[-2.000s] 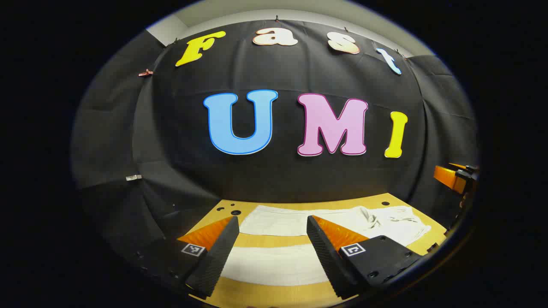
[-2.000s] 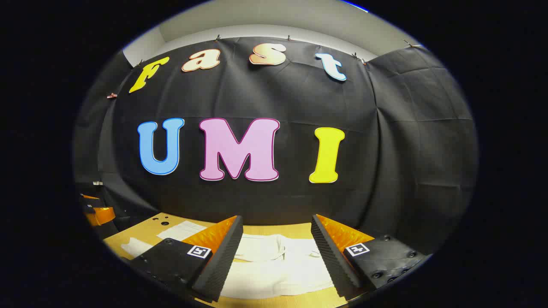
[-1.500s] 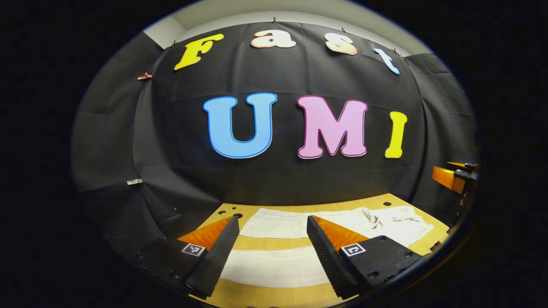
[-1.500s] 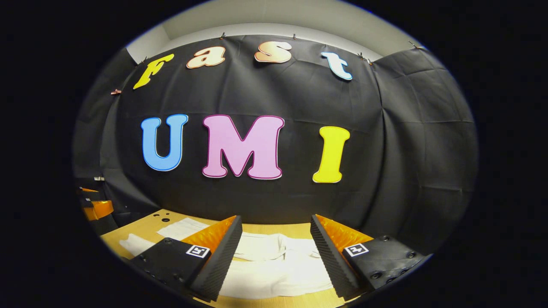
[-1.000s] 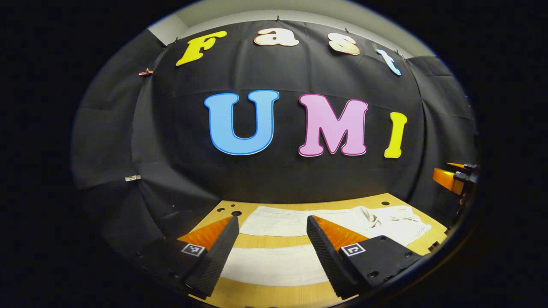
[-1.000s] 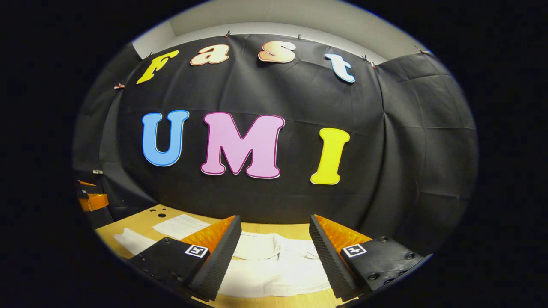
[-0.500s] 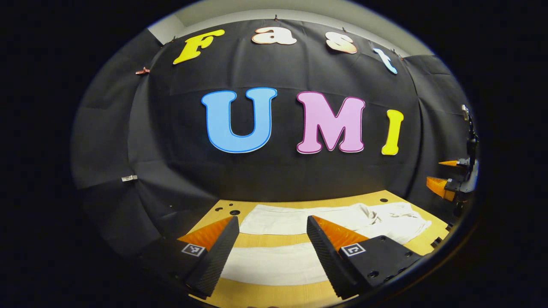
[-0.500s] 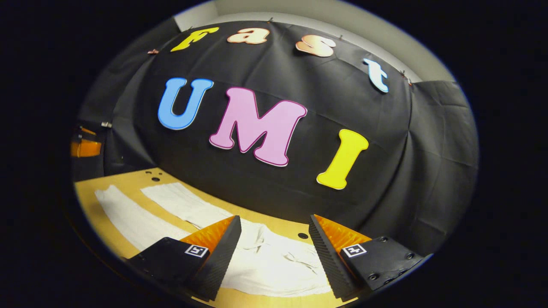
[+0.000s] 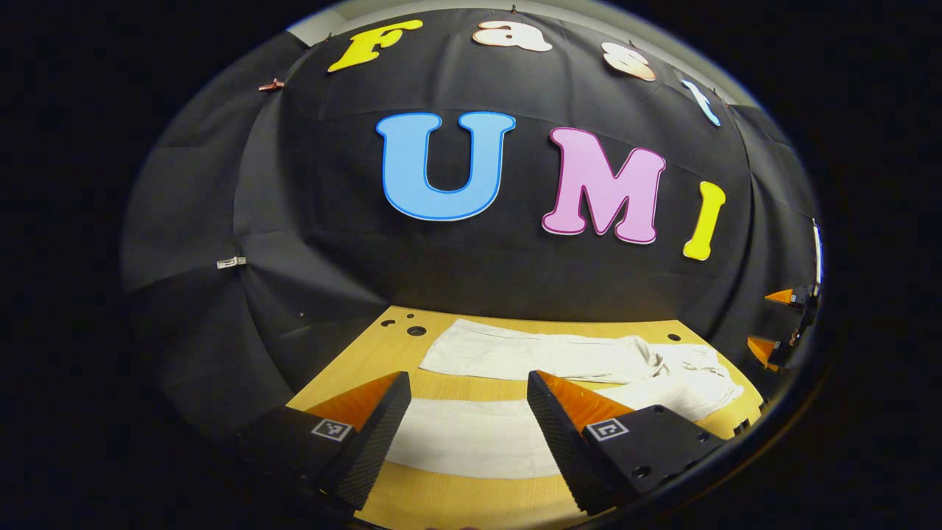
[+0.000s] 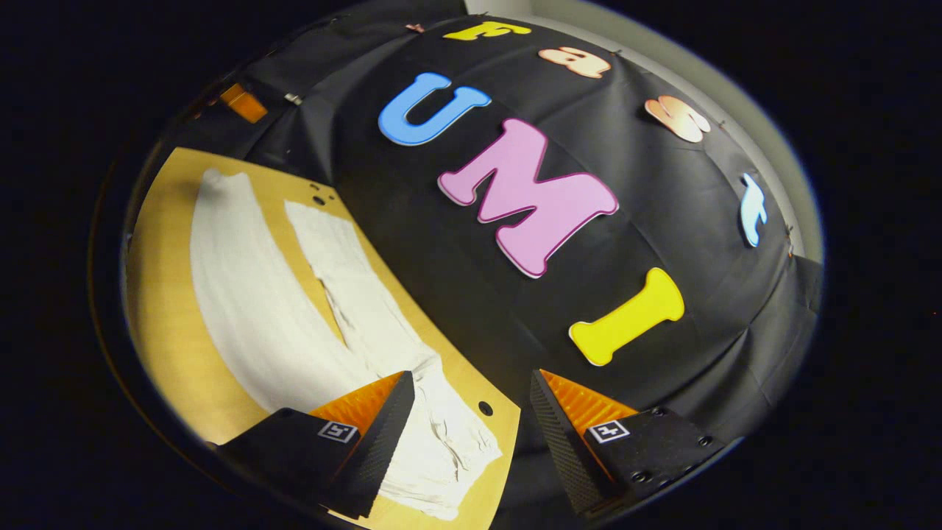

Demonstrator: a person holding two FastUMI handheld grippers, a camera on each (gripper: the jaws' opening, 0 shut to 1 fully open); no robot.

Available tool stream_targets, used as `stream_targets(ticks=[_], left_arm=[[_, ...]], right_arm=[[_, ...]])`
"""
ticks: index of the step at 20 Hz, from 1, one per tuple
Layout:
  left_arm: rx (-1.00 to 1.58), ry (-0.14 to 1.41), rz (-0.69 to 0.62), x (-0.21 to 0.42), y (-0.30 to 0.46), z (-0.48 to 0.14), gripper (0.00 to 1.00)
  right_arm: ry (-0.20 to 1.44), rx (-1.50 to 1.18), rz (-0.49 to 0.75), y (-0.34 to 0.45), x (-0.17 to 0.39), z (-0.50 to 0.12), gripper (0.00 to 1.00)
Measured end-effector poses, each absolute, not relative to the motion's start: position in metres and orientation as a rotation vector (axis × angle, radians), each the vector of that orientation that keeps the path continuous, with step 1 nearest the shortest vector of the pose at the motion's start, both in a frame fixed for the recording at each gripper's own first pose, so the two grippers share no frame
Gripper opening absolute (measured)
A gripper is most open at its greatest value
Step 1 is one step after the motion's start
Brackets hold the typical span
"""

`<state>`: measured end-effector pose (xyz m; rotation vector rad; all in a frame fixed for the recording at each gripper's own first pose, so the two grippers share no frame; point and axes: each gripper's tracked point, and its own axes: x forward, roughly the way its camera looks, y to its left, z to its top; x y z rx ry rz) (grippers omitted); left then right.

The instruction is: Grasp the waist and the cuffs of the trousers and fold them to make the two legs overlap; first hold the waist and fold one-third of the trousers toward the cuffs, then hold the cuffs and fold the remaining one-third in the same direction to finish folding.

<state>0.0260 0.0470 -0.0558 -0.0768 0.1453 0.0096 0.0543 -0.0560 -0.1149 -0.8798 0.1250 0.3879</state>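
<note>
Left gripper view shows white trousers [image 9: 589, 361] spread flat on the worktop [image 9: 383, 346], legs apart, ready for folding; both the left gripper [image 9: 464, 427] and right gripper [image 10: 471, 434] hover with jaws wide, holding nothing.

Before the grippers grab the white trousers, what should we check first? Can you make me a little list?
1. White cloth trousers lie spread flat on the wooden table: ok.
2. The two legs lie apart, not yet overlapped, with a strip of table between them: ok for starting the first fold.
3. Left gripper is open and holds nothing, with the near leg below its fingers: ok.
4. Right gripper is open and holds nothing, at the crumpled waist end: ok.
5. Waist edge flat enough to pinch: not ok, it looks wrinkled.
6. Either gripper is touching the cloth yet: cannot tell.
</note>
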Motion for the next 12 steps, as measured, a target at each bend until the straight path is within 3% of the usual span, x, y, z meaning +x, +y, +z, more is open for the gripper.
stream_targets(ticks=[12], left_arm=[[-0.027, 0.262, 0.054, 0.039, 0.041, -0.098, 0.99]], right_arm=[[0.464, -1.084, 0.559, -0.167, 0.055, -0.242, 0.97]])
